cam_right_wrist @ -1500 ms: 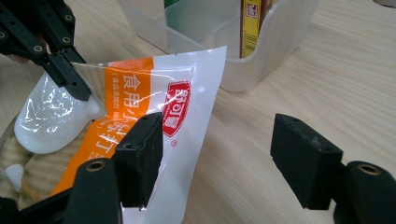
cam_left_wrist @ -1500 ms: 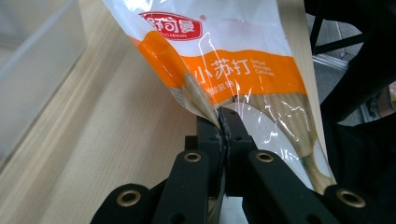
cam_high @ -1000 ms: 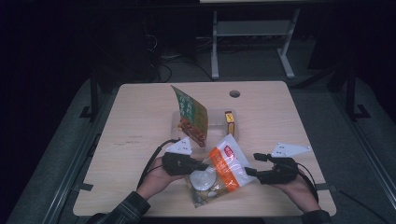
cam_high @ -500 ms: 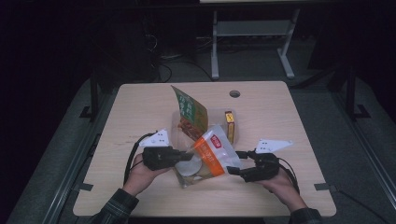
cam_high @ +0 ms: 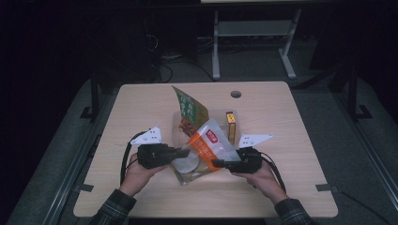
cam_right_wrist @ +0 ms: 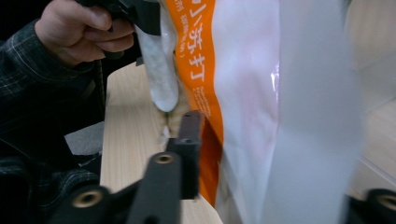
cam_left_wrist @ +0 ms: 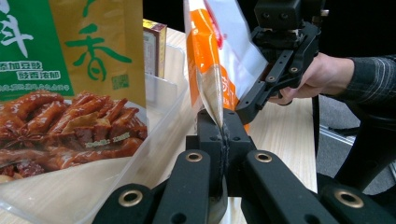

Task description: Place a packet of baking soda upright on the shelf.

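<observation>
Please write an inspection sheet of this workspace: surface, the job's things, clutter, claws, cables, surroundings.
Surface: light wooden table, with a round hole near the far edge.
Job's things: orange and white snack bag, held up between both claws; clear plastic tray behind it.
Clutter: green and yellow food pouch standing in the tray; small yellow box beside it.
Claws: left claw shut on the bag's edge; right claw has just been closing, the bag between its jaws.
Cables: black cable looping from the left claw.
Surroundings: dark room, metal table legs behind.
</observation>
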{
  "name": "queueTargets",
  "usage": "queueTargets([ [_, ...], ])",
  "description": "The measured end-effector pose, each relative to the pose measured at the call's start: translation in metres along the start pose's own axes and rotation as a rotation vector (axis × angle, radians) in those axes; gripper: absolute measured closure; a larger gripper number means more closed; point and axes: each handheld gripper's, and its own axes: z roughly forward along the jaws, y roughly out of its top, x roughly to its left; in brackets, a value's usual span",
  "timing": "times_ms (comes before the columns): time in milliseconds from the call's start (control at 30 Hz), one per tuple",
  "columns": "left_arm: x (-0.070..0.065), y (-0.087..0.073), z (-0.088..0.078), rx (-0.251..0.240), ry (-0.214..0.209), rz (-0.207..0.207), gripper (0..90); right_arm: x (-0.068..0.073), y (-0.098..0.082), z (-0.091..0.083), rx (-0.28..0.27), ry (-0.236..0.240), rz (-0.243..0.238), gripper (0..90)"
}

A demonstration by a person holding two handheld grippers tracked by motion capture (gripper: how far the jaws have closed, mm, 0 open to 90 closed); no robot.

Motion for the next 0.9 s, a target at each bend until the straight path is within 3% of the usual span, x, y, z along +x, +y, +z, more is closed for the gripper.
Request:
queueTargets([
  [100, 0.002, -0.001, -0.001, -0.006, -0.001, -0.005, 89.5, 0.001, 0.001, -0.001, -0.003, 0.028, -0.001, 89.4],
  [367, 0.004, -0.002, 0.001, 0.008, 0.043, 0.032, 89.4, 0.008, 0.006, -0.005, 0.002, 0.067, -0.038, 90.0],
  [567, 0.006, -0.005, 0.005, 0.014, 0.034, 0.025, 88.8, 0.025, 0.019, -0.009, -0.019, 0.094, -0.101, 90.0],
  [900, -0.008, -0.008, 0.029, 0.077, 0.018, 0.089, 87.5, 0.032, 0.032, -0.012, -0.063, 0.113, -0.139, 90.0],
])
